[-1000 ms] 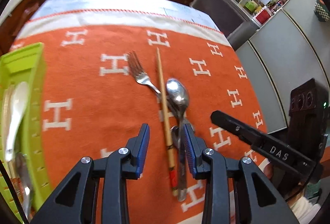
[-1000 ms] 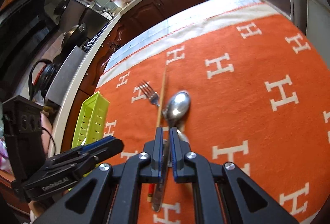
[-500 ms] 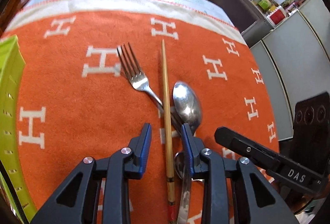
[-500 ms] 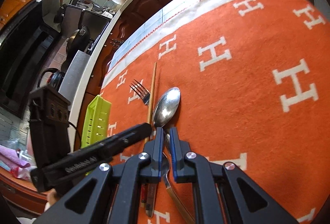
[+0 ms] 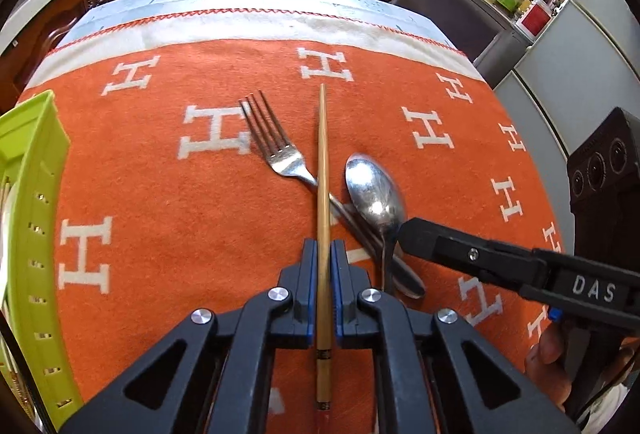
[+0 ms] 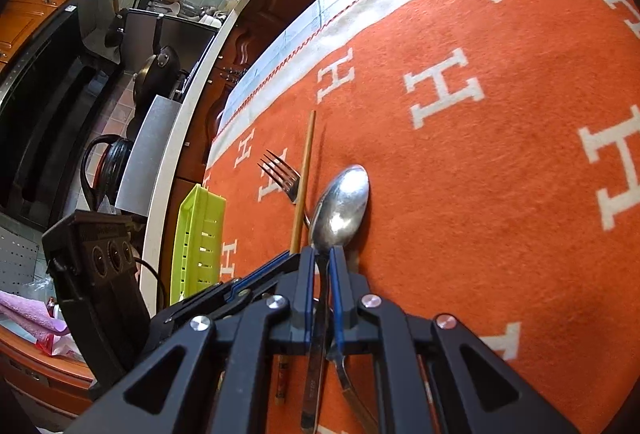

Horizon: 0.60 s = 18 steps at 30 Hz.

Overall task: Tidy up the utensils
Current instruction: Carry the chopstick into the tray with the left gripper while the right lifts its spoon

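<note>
At the far left, a lime-green slotted utensil tray (image 5: 34, 218) sits at the left edge of the orange H-patterned cloth (image 5: 172, 218); pale utensils lie inside it, too cut off by the frame to name. Between the tray and the cutlery the cloth is bare, and it is bare again beyond the fork tines up to its white border and red stitched hem.

The fork (image 5: 276, 148) lies flat with its tines pointing away, its handle passing under the wooden chopstick (image 5: 323, 154). The left gripper (image 5: 324, 254) is closed on the chopstick, blue pads pressing both sides of its shaft.

Just right of it lies the spoon (image 5: 374, 190), bowl up. The right gripper (image 6: 320, 260) is clamped on the spoon's handle just behind the bowl. Further right the cloth is open as far as its edge.
</note>
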Motion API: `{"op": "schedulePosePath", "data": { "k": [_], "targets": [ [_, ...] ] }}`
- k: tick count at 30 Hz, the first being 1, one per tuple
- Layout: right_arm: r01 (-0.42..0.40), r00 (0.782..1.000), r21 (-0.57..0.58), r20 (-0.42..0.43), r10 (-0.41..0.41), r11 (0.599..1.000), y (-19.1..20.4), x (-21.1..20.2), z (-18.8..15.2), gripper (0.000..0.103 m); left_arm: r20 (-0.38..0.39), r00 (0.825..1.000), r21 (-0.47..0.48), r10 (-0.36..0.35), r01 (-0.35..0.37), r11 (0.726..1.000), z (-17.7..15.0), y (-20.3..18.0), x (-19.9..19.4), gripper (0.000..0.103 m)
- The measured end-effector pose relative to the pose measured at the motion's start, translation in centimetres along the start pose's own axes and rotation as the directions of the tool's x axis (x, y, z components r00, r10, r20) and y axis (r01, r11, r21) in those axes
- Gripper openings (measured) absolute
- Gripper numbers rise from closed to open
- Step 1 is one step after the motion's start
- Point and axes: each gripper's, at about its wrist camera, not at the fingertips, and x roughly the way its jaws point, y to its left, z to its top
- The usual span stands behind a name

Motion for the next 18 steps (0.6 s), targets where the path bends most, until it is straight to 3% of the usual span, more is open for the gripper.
{"op": "schedulePosePath", "data": {
  "k": [7,13,18],
  "targets": [
    [0.015,1.0,0.005,-0.025,-0.015,1.0,0.2,1.1,0.1,0.012,0.027,1.0,-0.031,-0.008,0.009,0.999,-0.3,1.7,-3.1,0.004],
    [0.032,0.999,0.003,0.022,-0.032,0.999,0.7,1.4,0.1,0.013,0.062,0.998,-0.067,0.0,0.004,0.998,-1.1,3.7,-7.3,0.004],
    [0.076,0.995,-0.033,0.073,-0.074,0.997,1.5,1.1,-0.4,0.007,0.084,0.996,-0.107,0.038,-0.029,0.994,-1.9,6.3,-12.1,0.004]
  ]
}}
